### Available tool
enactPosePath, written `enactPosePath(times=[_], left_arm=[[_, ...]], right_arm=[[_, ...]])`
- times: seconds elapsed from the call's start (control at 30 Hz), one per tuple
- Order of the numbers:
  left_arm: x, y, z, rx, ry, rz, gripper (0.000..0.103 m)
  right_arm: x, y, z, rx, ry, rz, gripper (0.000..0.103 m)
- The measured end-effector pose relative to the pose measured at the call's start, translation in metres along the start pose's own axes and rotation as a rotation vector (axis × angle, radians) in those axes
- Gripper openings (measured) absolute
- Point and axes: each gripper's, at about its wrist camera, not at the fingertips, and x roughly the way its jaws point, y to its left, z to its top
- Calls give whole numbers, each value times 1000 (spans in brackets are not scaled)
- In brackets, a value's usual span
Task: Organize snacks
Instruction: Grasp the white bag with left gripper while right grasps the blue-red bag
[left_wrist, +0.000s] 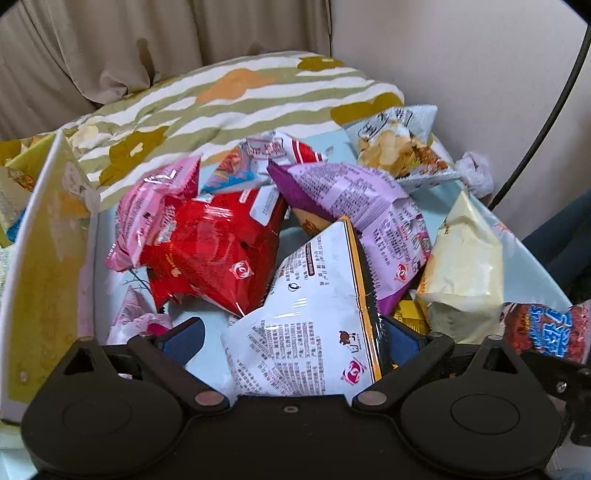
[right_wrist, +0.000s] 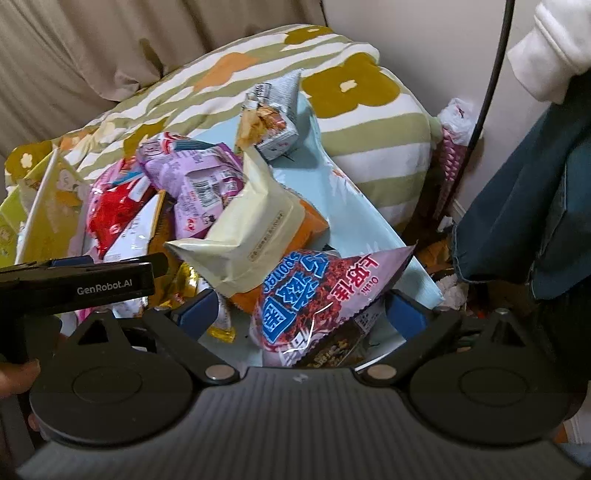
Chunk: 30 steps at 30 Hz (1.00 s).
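At the far left of the left wrist view a yellow box wall (left_wrist: 48, 236) is seen standing on edge, and just beside it a pink packet (left_wrist: 155, 218) is overlapped by a red packet (left_wrist: 218, 254). These are judged to be light, air-filled foil bags: soft, crinkly and slippery, with brittle contents that could be crushed by a hard squeeze. A crimped seam or a corner is judged the safest place to be gripped.

The left gripper (left_wrist: 291, 336) is held wide open, its blue pads (left_wrist: 184, 338) well apart, and nothing is clamped. A white packet (left_wrist: 314, 325) with an orange edge lies between the jaws, its right edge close to the right pad; whether it is touched cannot be told. Behind it a purple packet (left_wrist: 354, 206) is leaned on the heap, and a cream packet (left_wrist: 465, 262) is seen to the right, with a chip bag (left_wrist: 399, 147) farther back near the flowered pillow (left_wrist: 221, 96).

In the right wrist view the left gripper's body is seen entering from the left edge. The right gripper (right_wrist: 301, 314) is likewise spread wide and nothing is held. A mauve packet (right_wrist: 321, 295) with blue lettering lies between its jaws on the pale blue sheet (right_wrist: 354, 206), just in front of the cream packet (right_wrist: 240, 236). Its pointed upper corner is judged a fair hold.
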Motion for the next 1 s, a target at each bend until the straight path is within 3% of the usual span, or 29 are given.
enactPosePath(times=[0.27,0.73,0.87,0.9,0.93,1.0], left_arm=[[11,-4,-4,28,29,14,86],[-8,-2,-17,5,41,19,77],[-13,-2,-21,-2,34,29,74],[-15,-2,-22,-3,31,32,72],[-17,-1,-22,-5,30,33,64],[-19,-1,-24,-12,30,38,62]], right_arm=[[16,-6,4,24,16,-12,103],[36,-11,6,4,49,11,103],[39,-14,5,-7,63,29,93],[39,-14,5,-10,67,36,91],[38,-15,5,-14,67,38,87],[37,-15,5,-25,70,43,84]])
